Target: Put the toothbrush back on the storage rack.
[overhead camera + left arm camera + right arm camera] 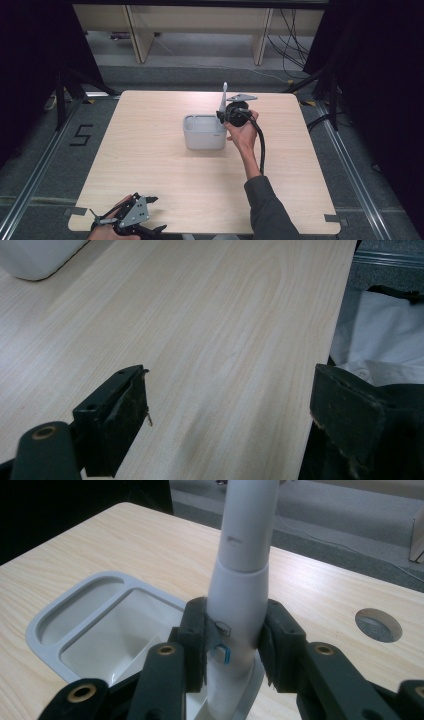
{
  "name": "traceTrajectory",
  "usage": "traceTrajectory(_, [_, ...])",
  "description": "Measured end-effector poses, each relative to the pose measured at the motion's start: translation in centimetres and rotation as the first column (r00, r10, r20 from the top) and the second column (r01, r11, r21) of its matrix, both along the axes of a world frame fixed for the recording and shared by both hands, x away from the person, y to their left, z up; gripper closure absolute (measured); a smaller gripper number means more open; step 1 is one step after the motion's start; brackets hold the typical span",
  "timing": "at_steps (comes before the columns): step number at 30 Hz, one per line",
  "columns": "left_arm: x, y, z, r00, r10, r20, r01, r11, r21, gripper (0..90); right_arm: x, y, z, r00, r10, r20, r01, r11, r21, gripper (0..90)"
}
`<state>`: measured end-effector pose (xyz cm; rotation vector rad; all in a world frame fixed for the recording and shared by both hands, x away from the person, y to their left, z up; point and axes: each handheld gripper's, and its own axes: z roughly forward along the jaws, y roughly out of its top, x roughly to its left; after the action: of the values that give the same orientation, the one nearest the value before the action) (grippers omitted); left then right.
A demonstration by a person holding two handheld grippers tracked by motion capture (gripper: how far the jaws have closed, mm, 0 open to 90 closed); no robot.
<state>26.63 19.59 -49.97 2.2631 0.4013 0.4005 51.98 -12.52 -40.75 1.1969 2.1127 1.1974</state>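
1. The right hand-held gripper (235,645) pinches a white electric toothbrush (242,580) low on its handle, one black jaw on each side, pads pressed against the body. In the high view this right hand-held gripper (223,116) stands at the right end of the grey caddy (202,139), near the middle of the bench (150,165).
2. The toothbrush stands nearly upright, its base at the caddy's right-hand compartment. Whether the base rests on the bottom cannot be told; the jaws hide it.
3. The caddy's other compartments (115,630) are empty.
4. The left hand-held gripper (131,216) lies at the bench's near left edge, jaws spread and holding nothing, well apart from the caddy.
5. Judgement: the transfer is nearly complete. Remaining: seat the toothbrush fully, release it, and withdraw without tipping it.
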Motion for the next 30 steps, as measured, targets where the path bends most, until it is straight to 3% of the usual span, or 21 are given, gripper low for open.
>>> traceTrajectory(5, [0.0, 0.0, 0.0, 1.0000, 0.000, -0.001, 0.000, 1.0000, 0.000, 14.8, 0.0, 0.2, -0.3, 0.9998, 0.004, -0.019, -0.004, 1.000, -0.020, 66.3])
traceTrajectory(6, [0.0, 0.0, 0.0, 1.0000, -0.001, -0.001, 0.001, 1.0000, 0.001, 14.8, 0.1, 0.2, -0.4, 0.9998, 0.021, -0.002, -0.021, 0.999, -0.036, 66.4])
traceTrajectory(11, [0.0, 0.0, 0.0, 1.0000, 0.001, 0.004, -0.001, 1.0000, -0.004, 14.8, 0.1, 0.2, -0.8, 0.9998, 0.004, -0.020, -0.005, 0.998, -0.055, 66.4])
traceTrajectory(13, [0.0, 0.0, 0.0, 1.0000, -0.001, 0.003, 0.001, 1.0000, -0.002, 14.8, 0.0, 0.3, -1.0, 0.9997, -0.002, -0.025, 0.001, 1.000, -0.022, 66.3])
traceTrajectory(16, [0.0, 0.0, 0.0, 0.9999, -0.006, -0.010, 0.006, 1.0000, 0.005, 14.8, 0.0, 0.3, -1.0, 0.9999, 0.010, -0.006, -0.010, 0.999, -0.038, 57.2])
traceTrajectory(18, [0.0, 0.0, 0.0, 0.9999, -0.008, -0.010, 0.008, 0.9999, 0.006, 14.8, -0.1, 0.3, -0.8, 0.9998, 0.016, 0.008, -0.015, 0.998, -0.064, 55.8])
traceTrajectory(21, [0.1, 0.0, 0.0, 1.0000, -0.002, 0.003, 0.002, 1.0000, 0.006, 14.8, -0.2, 0.2, -0.7, 0.9999, 0.014, 0.009, -0.014, 0.998, -0.059, 49.4])
traceTrajectory(24, [0.0, 0.0, 0.0, 1.0000, -0.006, -0.005, 0.006, 1.0000, 0.005, 14.8, -0.5, 0.2, -0.5, 0.9997, -0.013, -0.021, 0.012, 1.000, -0.026, 43.3])
traceTrajectory(26, [0.1, 0.0, 0.0, 1.0000, -0.005, -0.008, 0.005, 1.0000, 0.005, 14.8, -0.4, -0.2, -0.5, 0.9998, 0.009, 0.019, -0.008, 0.999, -0.043, 39.4])
traceTrajectory(28, [0.0, 0.0, 0.0, 0.9999, -0.006, -0.009, 0.007, 1.0000, 0.005, 14.8, -0.9, -0.3, -0.2, 0.9998, -0.005, -0.017, 0.005, 1.000, -0.017, 36.3])
traceTrajectory(30, [0.0, 0.0, 0.0, 0.9999, -0.007, -0.013, 0.007, 0.9999, 0.008, 14.8, -1.0, -0.6, -0.2, 0.9998, 0.014, 0.011, -0.014, 1.000, -0.018, 34.5])
